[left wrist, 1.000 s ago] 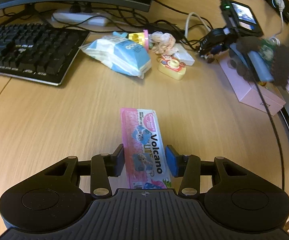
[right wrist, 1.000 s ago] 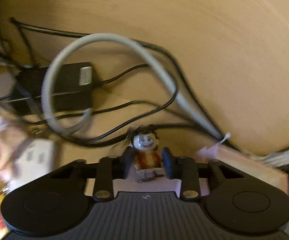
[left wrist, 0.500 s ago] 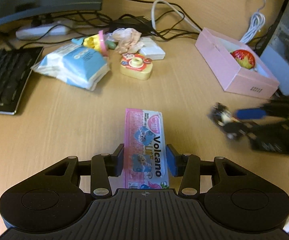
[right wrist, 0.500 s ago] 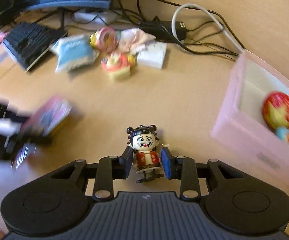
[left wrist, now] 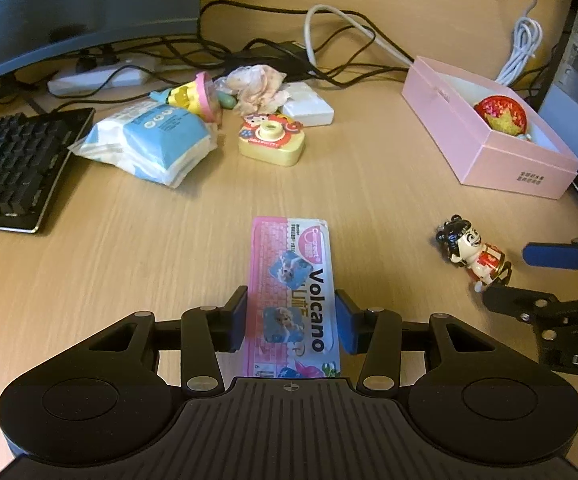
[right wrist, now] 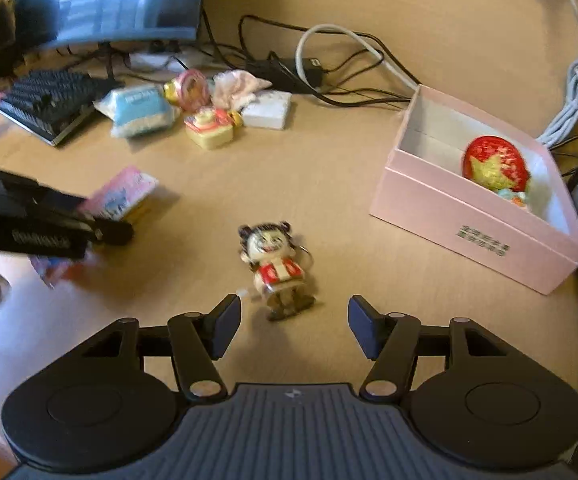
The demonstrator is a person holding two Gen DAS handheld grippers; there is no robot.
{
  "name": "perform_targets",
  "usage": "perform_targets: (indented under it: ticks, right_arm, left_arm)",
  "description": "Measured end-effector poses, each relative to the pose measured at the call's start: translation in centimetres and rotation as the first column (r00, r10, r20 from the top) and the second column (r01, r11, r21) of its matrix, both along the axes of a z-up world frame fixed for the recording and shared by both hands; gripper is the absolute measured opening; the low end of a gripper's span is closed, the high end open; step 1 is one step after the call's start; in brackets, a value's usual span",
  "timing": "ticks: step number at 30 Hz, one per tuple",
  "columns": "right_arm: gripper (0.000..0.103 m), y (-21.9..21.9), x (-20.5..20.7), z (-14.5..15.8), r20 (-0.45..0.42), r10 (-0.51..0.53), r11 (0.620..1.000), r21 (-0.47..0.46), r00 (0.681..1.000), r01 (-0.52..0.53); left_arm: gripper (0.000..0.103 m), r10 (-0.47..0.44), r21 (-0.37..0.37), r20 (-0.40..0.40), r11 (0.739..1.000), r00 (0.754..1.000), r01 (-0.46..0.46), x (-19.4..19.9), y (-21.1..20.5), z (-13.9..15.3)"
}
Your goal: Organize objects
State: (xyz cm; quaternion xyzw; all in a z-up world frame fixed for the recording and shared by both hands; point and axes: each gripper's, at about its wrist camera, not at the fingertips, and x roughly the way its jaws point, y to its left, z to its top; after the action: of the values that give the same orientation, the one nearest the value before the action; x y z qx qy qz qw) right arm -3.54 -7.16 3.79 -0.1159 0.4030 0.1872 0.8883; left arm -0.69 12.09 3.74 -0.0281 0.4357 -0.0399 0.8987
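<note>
My left gripper is shut on a pink "Volcano" packet and holds it over the wooden desk; it shows blurred in the right wrist view. My right gripper is open and empty. A small wind-up figure with black hair and a red top lies on the desk just beyond its fingertips, apart from both. The figure also shows in the left wrist view, next to the right gripper's blue pad.
An open pink box with a red star ball stands at the right. At the back lie a blue tissue pack, a yellow toy camera, a white box, cables, a keyboard and a monitor.
My right gripper has opened and let the figure go onto the desk, then drawn back a little. My left gripper still holds the packet and has shifted slightly.
</note>
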Motion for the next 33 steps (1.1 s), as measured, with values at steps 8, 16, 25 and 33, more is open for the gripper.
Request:
perform_targets:
  ticks: [8, 16, 25, 33]
  right_arm:
    - [0.06, 0.9, -1.1, 0.1, -0.068, 0.095, 0.982, 0.172, 0.993, -0.082]
    - [0.06, 0.9, -1.5, 0.1, -0.021, 0.016, 0.998, 0.06, 1.0, -0.015]
    - [0.069, 1.5, -0.8, 0.2, 0.014, -0.005, 0.999, 0.042, 1.0, 0.004]
    - [0.078, 1.9, 0.0, -0.1, 0.045, -0.03, 0.999, 0.028, 0.999, 0.029]
  left_arm:
    - [0.049, 0.015, 0.0, -0.014, 1.0, 1.0, -0.015, -1.3, 0.7, 0.1]
    - [0.049, 0.017, 0.005, -0.026, 1.0, 1.0, -0.017, -2.3, 0.7, 0.2]
    - [0.049, 0.015, -0.014, -0.033, 1.0, 0.999, -0.016, -3.4, 1.3, 0.3]
    - [0.049, 0.012, -0.017, -0.014, 1.0, 1.0, -0.012, -4.0, 1.5, 0.1]
